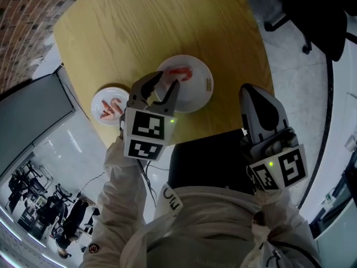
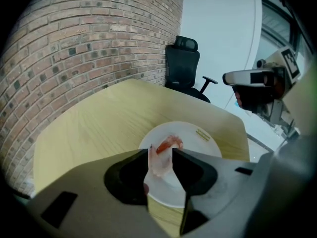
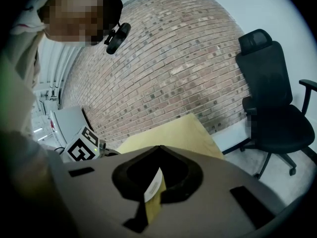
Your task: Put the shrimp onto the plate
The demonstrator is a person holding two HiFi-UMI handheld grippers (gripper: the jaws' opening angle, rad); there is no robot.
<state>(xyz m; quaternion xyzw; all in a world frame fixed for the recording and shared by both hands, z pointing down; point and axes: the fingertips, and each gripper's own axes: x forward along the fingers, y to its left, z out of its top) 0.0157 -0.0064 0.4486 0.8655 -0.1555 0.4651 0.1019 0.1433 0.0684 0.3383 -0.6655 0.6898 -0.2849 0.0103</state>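
Behind the left claw (image 1: 167,82), the large white round plate (image 1: 198,95) has its near-left rim hidden. The small white dish (image 1: 105,90) left of that plate is partly covered by the claw's body. The print (image 1: 208,84) on the plate's right rim is too small to read.

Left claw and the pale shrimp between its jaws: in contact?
Touching. The left gripper view shows both jaws of the left claw pressed against the sides of the pale shrimp, with the plate behind it.

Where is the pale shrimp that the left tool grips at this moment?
In the left gripper view, the pale shrimp hangs between the left tool's jaws, above the large white plate, near the orange shrimp lying on it.
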